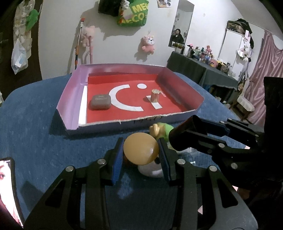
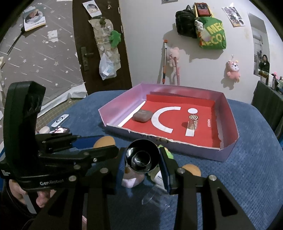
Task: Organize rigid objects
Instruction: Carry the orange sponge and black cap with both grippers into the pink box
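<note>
"GenRobot" is showing in white on the left gripper [image 2: 99, 141] body. The green bag [image 2: 213, 33] on the wall is reading "MEG" above "ECO" (both cut off). The box [image 2: 228, 150] floor is displaying a large white "Ci".

A pink plush toy [image 1: 148, 44] and a green shopping bag [image 1: 137, 13] hang on the white wall. A wall mirror [image 1: 182, 24] hangs beside them. A dark-clothed table [image 1: 194, 65] holds bottles.

phone [image 1: 8, 191] cut off at edge
</note>
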Tool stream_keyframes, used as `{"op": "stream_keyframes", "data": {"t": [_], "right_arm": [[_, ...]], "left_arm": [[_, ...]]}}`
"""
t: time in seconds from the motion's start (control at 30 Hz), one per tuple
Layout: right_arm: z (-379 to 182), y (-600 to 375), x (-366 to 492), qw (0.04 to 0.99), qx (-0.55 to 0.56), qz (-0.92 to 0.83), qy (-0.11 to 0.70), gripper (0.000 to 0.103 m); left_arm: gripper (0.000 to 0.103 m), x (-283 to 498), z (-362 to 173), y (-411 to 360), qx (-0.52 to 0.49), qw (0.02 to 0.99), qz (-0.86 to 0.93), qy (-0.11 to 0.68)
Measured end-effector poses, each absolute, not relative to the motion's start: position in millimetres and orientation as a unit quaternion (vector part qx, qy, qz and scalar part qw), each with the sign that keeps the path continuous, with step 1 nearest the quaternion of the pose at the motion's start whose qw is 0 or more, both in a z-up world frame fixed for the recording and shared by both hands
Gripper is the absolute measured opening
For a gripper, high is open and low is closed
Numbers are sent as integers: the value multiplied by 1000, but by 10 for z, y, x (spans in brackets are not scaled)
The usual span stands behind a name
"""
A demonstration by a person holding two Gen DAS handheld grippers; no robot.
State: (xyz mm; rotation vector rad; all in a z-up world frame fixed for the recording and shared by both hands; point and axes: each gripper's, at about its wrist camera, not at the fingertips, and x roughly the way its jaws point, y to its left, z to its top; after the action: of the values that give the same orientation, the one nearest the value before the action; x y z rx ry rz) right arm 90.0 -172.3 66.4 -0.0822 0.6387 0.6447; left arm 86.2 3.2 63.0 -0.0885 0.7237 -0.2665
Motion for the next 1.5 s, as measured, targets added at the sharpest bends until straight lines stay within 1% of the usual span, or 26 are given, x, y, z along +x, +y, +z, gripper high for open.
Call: {"op": "stream_keyframes", "data": {"t": [1.03, 1.5], "right_arm": [[850, -1759, 1460, 900, -35, 290, 323, 39], [801, -1710, 1839, 891, -39, 282, 353, 39]], "left_arm": [[36, 1476, 899, 69, -48, 926, -141, 348], [36, 1874, 741, 169, -54, 909, -134, 392]]}}
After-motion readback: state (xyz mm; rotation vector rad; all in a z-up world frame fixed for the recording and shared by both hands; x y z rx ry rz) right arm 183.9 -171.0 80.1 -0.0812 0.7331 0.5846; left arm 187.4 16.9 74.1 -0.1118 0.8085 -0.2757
